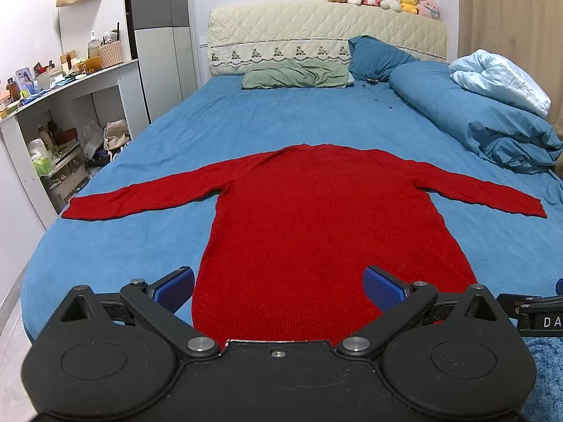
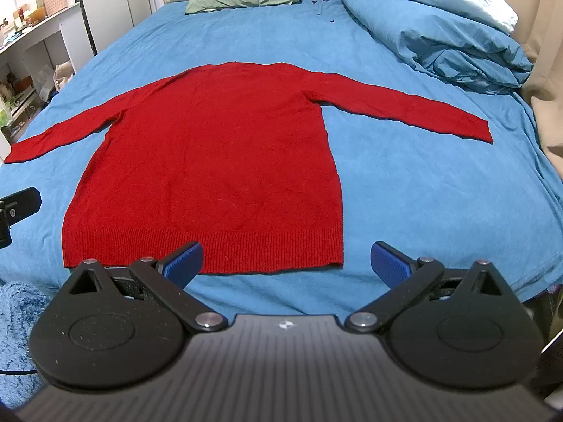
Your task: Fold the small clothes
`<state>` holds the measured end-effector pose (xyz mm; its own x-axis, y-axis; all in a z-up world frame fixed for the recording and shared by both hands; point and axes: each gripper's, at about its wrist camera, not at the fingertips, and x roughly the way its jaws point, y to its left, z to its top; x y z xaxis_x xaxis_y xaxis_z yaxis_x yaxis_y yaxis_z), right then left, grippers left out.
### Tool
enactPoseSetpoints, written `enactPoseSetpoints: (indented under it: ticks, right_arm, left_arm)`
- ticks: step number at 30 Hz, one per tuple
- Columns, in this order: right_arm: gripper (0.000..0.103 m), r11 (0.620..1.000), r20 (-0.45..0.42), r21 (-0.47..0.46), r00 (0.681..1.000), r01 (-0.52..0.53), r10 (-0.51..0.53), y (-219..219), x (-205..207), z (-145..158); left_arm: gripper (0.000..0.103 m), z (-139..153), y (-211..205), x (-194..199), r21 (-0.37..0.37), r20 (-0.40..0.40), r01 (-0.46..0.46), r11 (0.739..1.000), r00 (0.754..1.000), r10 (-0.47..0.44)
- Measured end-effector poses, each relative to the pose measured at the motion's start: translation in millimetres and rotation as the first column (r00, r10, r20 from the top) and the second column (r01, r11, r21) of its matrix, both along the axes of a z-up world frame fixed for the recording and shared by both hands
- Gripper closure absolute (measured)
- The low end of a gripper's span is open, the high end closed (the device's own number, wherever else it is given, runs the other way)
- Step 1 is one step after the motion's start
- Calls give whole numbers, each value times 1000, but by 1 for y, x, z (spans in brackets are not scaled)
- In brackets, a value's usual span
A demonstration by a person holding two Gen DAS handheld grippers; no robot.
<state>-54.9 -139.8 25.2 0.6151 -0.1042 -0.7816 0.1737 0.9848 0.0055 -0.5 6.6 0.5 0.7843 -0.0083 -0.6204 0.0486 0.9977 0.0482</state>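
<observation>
A red sweater is spread flat on the bed, sleeves out. The jaws of both the left gripper and right gripper are spread, nothing held. The knit is judged soft, light and limp; a cuff or hem corner should be pinched.

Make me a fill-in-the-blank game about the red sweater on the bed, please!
1. The red sweater lies flat on the ____ bed sheet.
2. Both of its sleeves are stretched ____ to the sides.
3. The left gripper and right gripper both have their jaws ____.
4. The yellow plush toy sits on top of the ____.

Missing words: blue; out; open; headboard
</observation>
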Motion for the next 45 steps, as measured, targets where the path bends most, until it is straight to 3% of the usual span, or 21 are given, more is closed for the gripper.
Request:
enactPoseSetpoints:
  ticks: [16,23,29,34,37,41,45]
  right_arm:
    - [0,1000,4,-2,1000,-6,6,2,-1,1]
    - [0,997,52,65,998,38,-42,-31,17,19]
    - [0,986,128,78,980,145,-155,-95,58,38]
    - [0,969,150,87,958,232,-243,-159,96,34]
    - [0,954,149,112,944,279,-293,-197,118,20]
    - [0,924,126,123,918,361,-375,-251,148,-13]
    - [0,887,127,197,886,418,-446,-301,168,-58]
  left_arm:
    - [0,4,2,0,-17,1,-7,1000,1000,7]
    - [0,41,-14,23,-9,80,22,1000,997,-21]
    - [0,66,-52,87,3,134,120,993,984,-119]
    - [0,56,-100,163,9,99,207,978,973,-207]
    - [0,42,-129,208,17,62,226,974,972,-226]
    - [0,13,-163,263,-35,-7,271,962,962,-271]
    - [0,-25,-188,306,-53,-40,240,969,969,-242]
